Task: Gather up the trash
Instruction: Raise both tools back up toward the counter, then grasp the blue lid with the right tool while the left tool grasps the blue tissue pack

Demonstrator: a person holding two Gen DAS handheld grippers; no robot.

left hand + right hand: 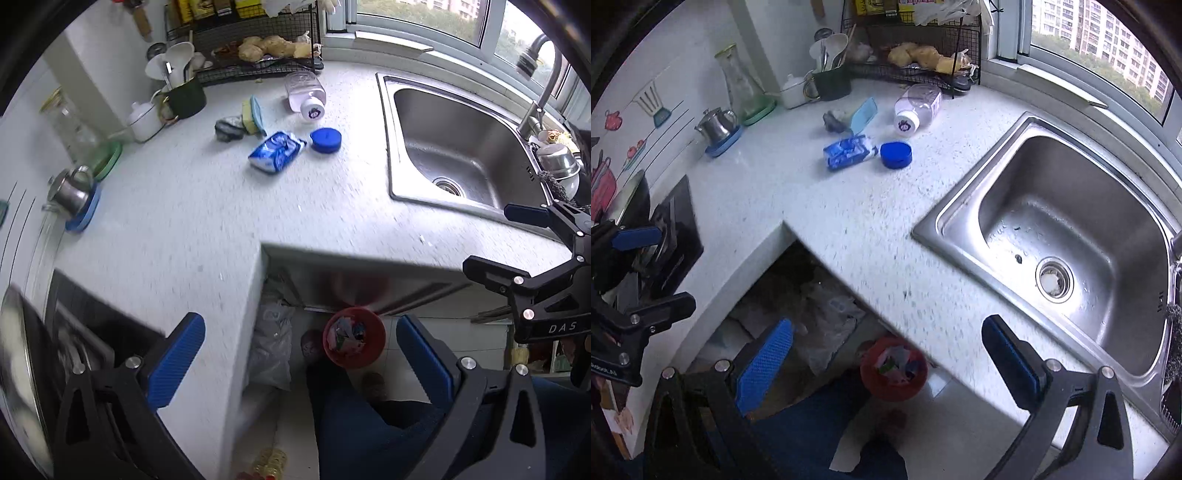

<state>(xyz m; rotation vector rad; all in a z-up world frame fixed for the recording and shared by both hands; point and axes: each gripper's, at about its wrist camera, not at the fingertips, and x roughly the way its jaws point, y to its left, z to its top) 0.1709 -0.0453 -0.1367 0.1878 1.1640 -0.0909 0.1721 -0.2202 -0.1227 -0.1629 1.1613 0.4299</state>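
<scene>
Because both grippers hover above the pale surface (192,206) with fingers spread and empty, nothing is picked up yet. A red bin (354,336) sits on the floor below the edge, handy for drops. Likely trash, a blue packet (849,152) and blue lid (896,155), lies touching near the surface's middle, left of the sink (1067,236).

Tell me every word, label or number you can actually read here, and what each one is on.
"DAS": white letters on the right gripper's black frame.
Pale lettering on the left gripper's frame: too blurred to read.
Blue packet: print unreadable.
Fallen clear bottle: label and cap mark too small.
Yellow packages on the wire rack: unreadable.
</scene>
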